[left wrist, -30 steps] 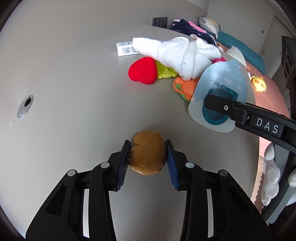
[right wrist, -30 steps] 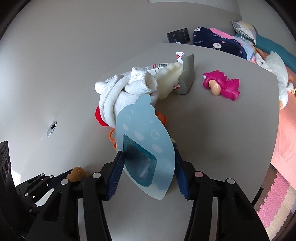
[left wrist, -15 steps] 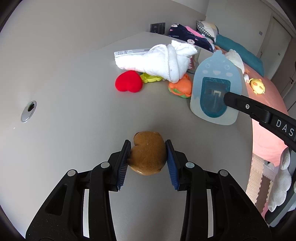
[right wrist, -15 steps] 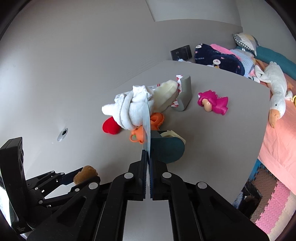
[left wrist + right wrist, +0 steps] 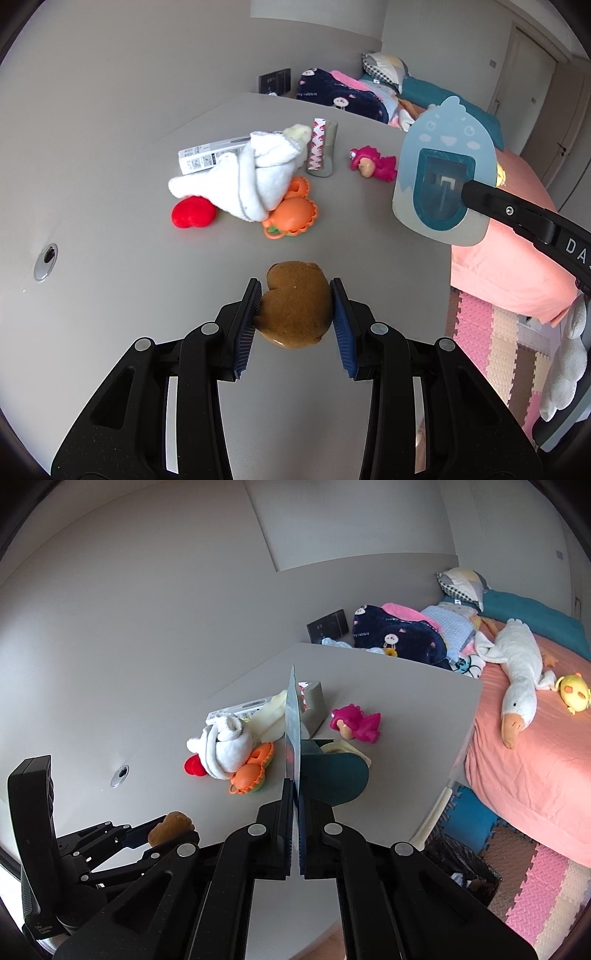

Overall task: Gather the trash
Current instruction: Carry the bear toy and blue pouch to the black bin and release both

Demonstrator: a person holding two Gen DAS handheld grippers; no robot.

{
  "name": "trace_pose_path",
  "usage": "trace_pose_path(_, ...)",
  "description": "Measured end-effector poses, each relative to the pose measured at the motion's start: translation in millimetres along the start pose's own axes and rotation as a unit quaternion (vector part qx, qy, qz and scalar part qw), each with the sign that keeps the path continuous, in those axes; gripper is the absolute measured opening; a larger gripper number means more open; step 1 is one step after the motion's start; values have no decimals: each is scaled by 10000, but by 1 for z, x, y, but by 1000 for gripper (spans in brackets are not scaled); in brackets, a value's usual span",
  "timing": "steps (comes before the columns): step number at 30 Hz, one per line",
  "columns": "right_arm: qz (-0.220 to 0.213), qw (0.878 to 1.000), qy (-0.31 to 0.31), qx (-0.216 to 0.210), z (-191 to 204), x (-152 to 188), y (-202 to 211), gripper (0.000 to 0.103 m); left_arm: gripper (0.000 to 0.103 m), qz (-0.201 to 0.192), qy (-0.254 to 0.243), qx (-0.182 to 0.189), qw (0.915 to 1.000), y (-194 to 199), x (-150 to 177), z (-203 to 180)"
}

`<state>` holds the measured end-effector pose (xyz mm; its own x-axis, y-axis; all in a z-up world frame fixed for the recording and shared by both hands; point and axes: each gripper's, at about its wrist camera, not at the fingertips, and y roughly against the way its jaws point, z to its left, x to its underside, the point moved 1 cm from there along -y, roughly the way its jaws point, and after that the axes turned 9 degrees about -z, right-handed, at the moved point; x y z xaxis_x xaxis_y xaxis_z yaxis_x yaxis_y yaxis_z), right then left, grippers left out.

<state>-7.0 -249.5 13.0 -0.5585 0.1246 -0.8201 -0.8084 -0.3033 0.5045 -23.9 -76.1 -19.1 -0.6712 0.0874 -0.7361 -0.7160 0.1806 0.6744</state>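
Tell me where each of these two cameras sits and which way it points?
Left wrist: on the left gripper, facing forward over the grey table; its fingers pinch a brown cookie.
Right wrist: on the right gripper, facing the table and bed; its fingers hold a blue package.
Shared: white towel, pink toy, each other's gripper.

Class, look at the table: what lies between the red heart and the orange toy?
In the left wrist view, the lower end of the white towel lies between the red heart and the orange toy.
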Motion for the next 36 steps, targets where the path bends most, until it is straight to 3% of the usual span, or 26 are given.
trace_pose_path(14,-270,9958,-477,733,-83,1,55,3,37,-13,-603,636,9962,-15,-18,-95)
trace_pose_path(36,-413,9785,-1128,1677,-195,15,110,3,37,264,-1392,1419,9797,-47,-22,-221)
